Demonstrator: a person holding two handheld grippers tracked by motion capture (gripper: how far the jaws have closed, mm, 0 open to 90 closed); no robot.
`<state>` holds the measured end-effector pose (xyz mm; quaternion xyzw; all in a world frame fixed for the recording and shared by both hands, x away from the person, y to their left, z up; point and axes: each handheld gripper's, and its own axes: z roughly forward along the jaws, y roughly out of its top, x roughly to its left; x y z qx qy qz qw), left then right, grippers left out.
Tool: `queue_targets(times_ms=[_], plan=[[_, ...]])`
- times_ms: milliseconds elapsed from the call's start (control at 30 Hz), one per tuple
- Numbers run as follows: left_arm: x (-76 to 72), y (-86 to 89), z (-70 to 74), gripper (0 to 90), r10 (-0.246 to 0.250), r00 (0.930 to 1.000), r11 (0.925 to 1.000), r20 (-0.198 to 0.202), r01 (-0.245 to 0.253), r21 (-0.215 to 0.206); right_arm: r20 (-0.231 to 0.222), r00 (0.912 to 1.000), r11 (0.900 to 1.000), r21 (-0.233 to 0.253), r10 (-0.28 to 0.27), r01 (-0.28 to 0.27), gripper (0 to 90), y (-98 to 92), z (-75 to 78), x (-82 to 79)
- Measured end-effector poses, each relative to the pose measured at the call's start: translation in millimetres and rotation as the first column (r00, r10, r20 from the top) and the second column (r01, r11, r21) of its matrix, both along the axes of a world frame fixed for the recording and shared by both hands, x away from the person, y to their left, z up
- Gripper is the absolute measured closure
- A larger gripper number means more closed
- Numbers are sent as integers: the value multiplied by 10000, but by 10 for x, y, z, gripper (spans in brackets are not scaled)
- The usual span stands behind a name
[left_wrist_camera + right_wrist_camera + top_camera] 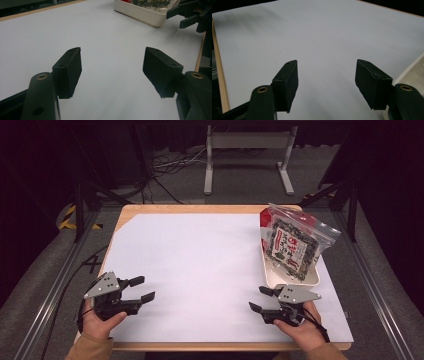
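Zip bag of snacks sits at right of the high view, lying in a white tray; its black-and-red label print is too small to read. Just below it, right gripper, jaws apart, empty. Lower left, left gripper, jaws also spread, over the white sheet.

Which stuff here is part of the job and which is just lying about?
Job:
- zip bag of snacks, lying in the tray
- white tray, nearest the right gripper
- left gripper and right gripper, both open, holding nothing

Lying about:
- white sheet covering the table
- white stand on the floor beyond the table
- cables on the floor
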<state>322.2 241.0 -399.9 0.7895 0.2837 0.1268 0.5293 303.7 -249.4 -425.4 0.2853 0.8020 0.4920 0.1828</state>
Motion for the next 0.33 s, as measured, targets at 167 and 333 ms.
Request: queue_targets(times_ms=[167,333], plan=[[1,-23,-18,313,-35,10000,9999,-93,34,-99,-116,9996,9997,-9,-243,243,342,6,-63,39],[3,-30,-29,295,56,9998,9992,-169,-62,-389,-22,9993,9990,215,-385,386,320,-11,-52,33]])
